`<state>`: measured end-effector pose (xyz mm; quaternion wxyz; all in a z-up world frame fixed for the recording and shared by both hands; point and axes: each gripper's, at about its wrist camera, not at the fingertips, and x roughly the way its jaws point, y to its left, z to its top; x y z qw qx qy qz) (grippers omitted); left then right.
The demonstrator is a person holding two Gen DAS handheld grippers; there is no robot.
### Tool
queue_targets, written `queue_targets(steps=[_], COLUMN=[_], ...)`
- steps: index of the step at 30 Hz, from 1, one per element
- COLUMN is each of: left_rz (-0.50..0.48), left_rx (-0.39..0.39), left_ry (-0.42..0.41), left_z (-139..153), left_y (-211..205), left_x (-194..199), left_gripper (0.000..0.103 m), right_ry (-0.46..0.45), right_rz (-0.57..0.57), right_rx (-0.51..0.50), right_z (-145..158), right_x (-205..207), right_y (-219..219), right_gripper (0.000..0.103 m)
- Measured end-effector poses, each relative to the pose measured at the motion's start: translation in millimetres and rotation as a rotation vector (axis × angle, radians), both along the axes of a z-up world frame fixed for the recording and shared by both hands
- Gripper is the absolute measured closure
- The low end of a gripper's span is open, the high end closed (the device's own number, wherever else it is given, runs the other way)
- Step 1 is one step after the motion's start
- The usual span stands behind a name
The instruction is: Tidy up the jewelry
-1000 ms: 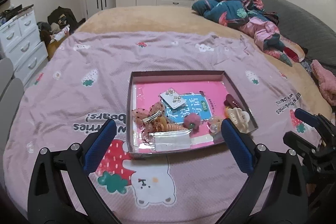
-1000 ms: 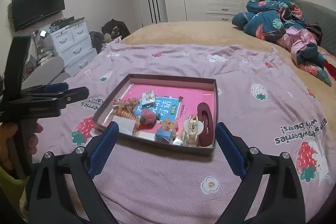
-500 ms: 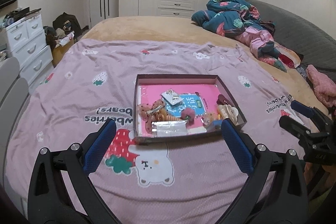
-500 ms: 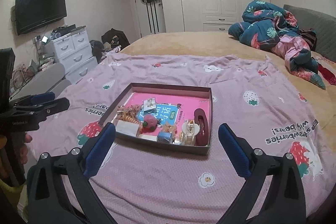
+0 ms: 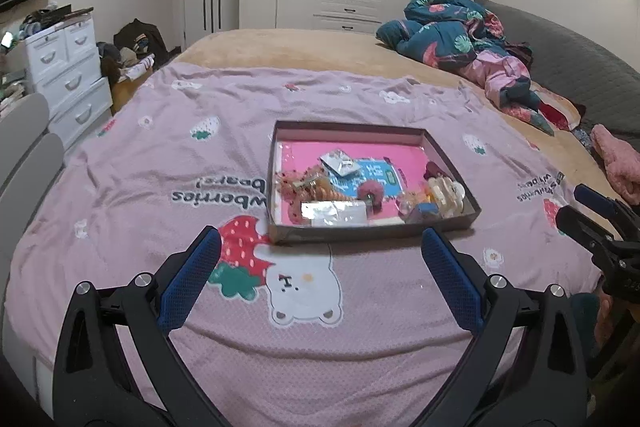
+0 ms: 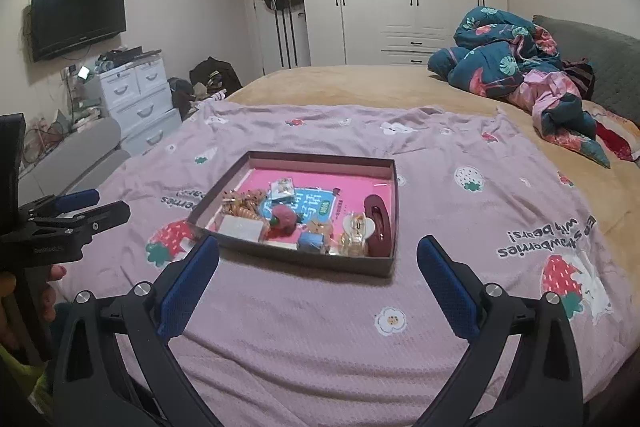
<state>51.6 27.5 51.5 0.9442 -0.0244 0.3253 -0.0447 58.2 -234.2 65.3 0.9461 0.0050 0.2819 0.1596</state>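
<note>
We hold the left claw (image 5: 320,259) and right claw (image 6: 318,263) wide, empty, low in frame. The jewelry box (image 5: 448,223) sits mid-frame on the bed's pink blanket (image 5: 160,155), beyond both claws.

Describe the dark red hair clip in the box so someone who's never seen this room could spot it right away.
On the pink strawberry bedspread sits a shallow box with a pink floor. The dark red hair clip lies along the box's right wall, beside a clear cream claw clip; it is the only long, dark maroon piece.
</note>
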Motion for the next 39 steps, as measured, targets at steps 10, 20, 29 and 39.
queue_targets(steps=[10, 20, 29, 39], left_rz=[0.002, 0.001, -0.001, -0.001], left_rx=[-0.014, -0.015, -0.017, -0.021], left_ry=[0.029, 0.027, 0.028, 0.03], left_z=[-23, -24, -24, -23], left_y=[-4, -4, -5, -5], left_x=[-9, -11, -10, -10], left_gripper=[0.009, 0.009, 0.009, 0.009], right_ry=[0.003, 0.032, 0.035, 0.032], right_rz=[-0.03, -0.031, -0.038, -0.043], right_rx=[0.025, 0.021, 0.017, 0.016], right_z=[-14, -24, -25, -26], right_x=[-13, -12, -10, -9], right_y=[-10, -9, -10, -12], right_gripper=[0.004, 0.004, 0.004, 0.004])
